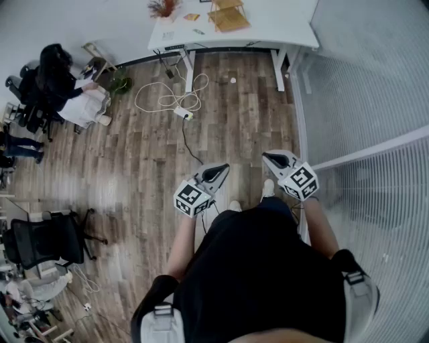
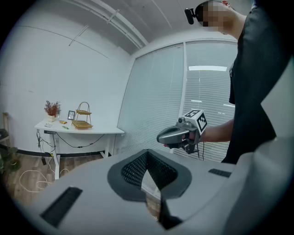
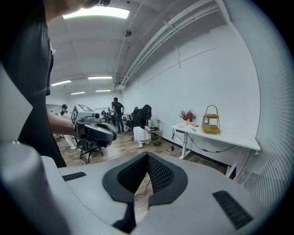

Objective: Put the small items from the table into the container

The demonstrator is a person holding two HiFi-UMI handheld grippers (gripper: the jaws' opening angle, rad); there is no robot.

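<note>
A white table [image 1: 268, 27] stands far ahead across the wooden floor. On it are a two-tier wire basket [image 1: 228, 15], dried flowers [image 1: 163, 8] and small items, one orange [image 1: 192, 17] and one green [image 1: 199, 31]. I hold both grippers at waist height, well short of the table. The left gripper [image 1: 221, 167] is shut and holds nothing, and so is the right gripper [image 1: 268, 157]. In the left gripper view its jaws [image 2: 147, 153] meet, with the table [image 2: 92, 130] and basket [image 2: 82, 120] far off. In the right gripper view the jaws [image 3: 147, 156] meet, with the basket [image 3: 211, 124] far off.
A white cable and power strip [image 1: 182, 112] lie on the floor before the table. A seated person [image 1: 64, 87] and a black office chair [image 1: 47, 241] are at the left. A glass partition with blinds [image 1: 375, 100] runs along the right.
</note>
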